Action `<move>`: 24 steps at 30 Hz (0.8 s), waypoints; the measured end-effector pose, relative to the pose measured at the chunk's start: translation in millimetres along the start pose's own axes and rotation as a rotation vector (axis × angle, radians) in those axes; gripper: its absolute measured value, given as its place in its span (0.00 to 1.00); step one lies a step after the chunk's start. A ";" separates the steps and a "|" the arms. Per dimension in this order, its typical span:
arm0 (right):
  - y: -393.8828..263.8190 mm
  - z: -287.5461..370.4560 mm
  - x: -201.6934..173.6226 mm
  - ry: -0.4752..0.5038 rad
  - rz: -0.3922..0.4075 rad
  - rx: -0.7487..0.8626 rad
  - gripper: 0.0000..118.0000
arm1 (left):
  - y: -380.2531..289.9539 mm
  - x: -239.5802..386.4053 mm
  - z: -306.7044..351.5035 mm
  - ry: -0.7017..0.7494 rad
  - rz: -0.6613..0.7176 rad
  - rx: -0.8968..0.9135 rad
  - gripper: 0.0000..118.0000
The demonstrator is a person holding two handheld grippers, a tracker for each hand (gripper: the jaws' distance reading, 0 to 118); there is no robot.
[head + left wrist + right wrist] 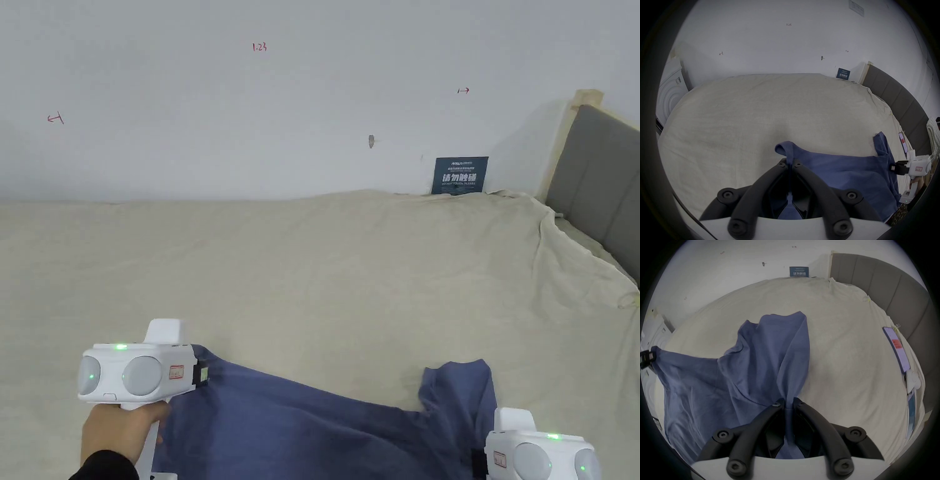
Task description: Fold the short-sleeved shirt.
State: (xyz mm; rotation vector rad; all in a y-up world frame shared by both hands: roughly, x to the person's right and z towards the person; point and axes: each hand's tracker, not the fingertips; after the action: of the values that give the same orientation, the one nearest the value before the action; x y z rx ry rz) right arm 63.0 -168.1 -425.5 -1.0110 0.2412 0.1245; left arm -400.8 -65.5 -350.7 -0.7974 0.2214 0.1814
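Both jaws of the left hand-held gripper pinch one corner of the blue shirt; the right hand-held gripper clamps another. The shirt hangs stretched over the bed's near edge. Thin pinches could slip, or the loose sleeve bunch under. Headboard right of the bed, white wall behind it.

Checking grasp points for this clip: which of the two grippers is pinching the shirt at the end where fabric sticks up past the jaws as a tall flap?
The right gripper: a tall flap of the blue shirt rises beyond its jaws. The left gripper pinches a corner with a small curl.
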 end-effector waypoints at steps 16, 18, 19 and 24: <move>58.8 185.2 12.3 0.169 0.066 0.426 0.05 | 12.8 -46.5 110.0 0.022 0.188 0.200 0.00; 72.4 205.1 8.7 0.179 0.081 0.478 0.05 | 26.5 -50.5 136.2 0.036 0.174 0.254 0.00; 78.7 213.9 6.6 0.183 0.087 0.500 0.05 | 33.1 -52.5 147.4 0.042 0.168 0.277 0.00; 119.7 254.4 -5.5 0.194 0.123 0.615 0.05 | 74.5 -60.3 205.5 0.096 0.114 0.407 0.00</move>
State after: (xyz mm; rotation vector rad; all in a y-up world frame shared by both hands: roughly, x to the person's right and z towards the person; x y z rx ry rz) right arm 68.3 111.2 -393.5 -0.3951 0.4848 0.0565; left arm -450.6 129.7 -246.7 -0.3896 0.3810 0.1975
